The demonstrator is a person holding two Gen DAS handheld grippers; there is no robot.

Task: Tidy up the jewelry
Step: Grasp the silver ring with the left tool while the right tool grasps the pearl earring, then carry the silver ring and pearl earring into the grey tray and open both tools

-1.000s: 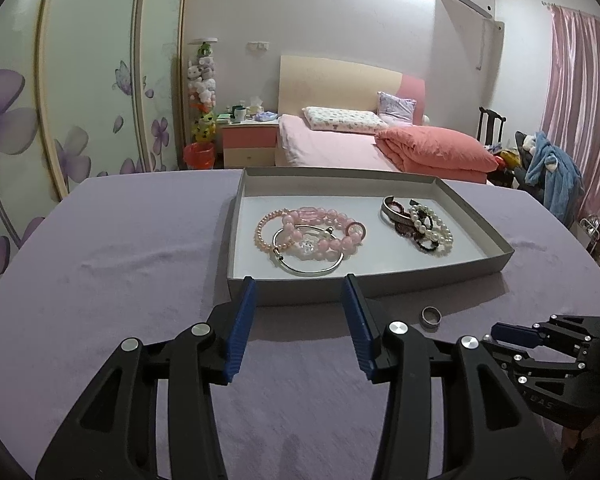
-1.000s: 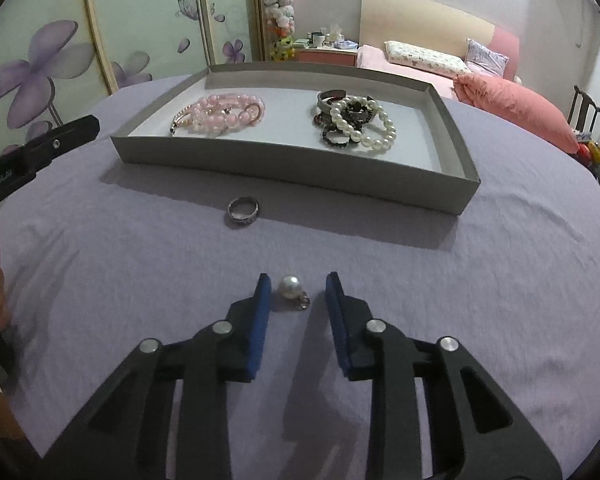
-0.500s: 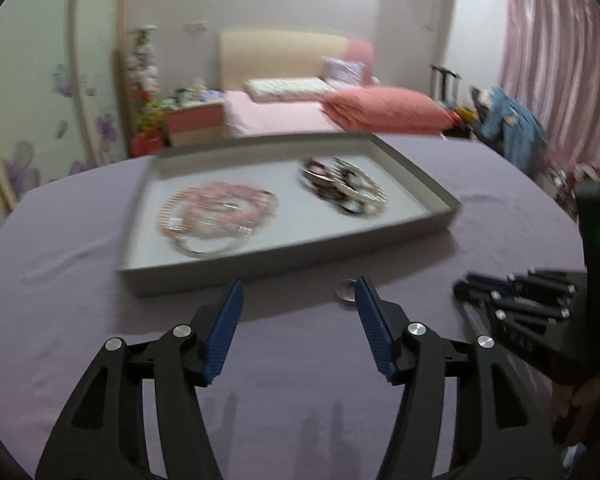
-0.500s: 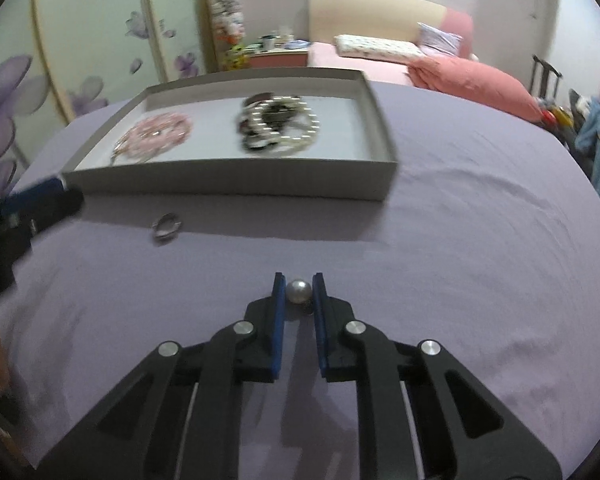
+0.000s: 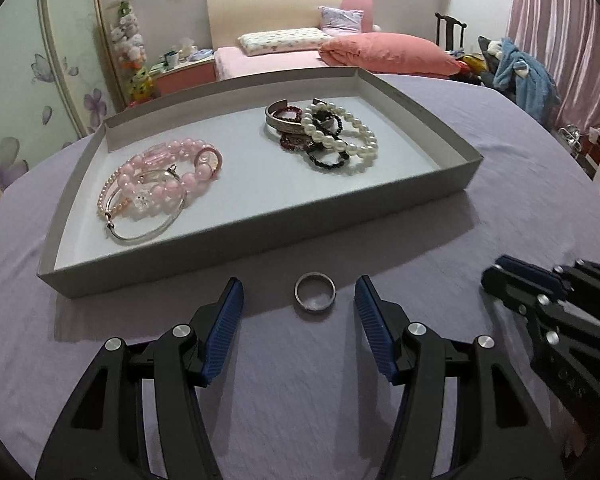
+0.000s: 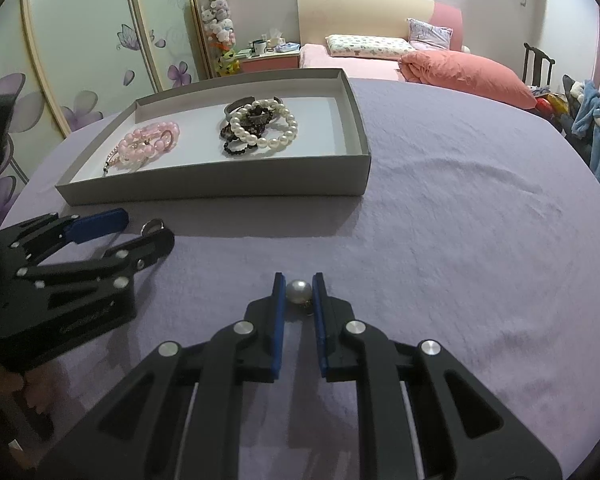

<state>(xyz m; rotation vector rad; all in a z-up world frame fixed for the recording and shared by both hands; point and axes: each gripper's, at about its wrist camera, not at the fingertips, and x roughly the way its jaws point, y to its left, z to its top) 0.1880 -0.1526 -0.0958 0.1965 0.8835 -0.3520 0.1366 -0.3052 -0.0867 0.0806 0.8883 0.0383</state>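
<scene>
- The left gripper (image 5: 299,300) is wide open around the silver ring (image 5: 315,297) on the purple cloth (image 5: 500,208).
- The right gripper (image 6: 299,290) pinches the pearl (image 6: 298,291), near the gray tray (image 6: 220,190).

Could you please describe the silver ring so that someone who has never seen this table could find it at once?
Start at the grey tray on the purple cloth. Just outside its near wall, the silver ring lies flat on the cloth, between the open fingers of the left gripper. It is a plain metal band, lying alone, unlike the beaded bracelets heaped inside the tray.
</scene>
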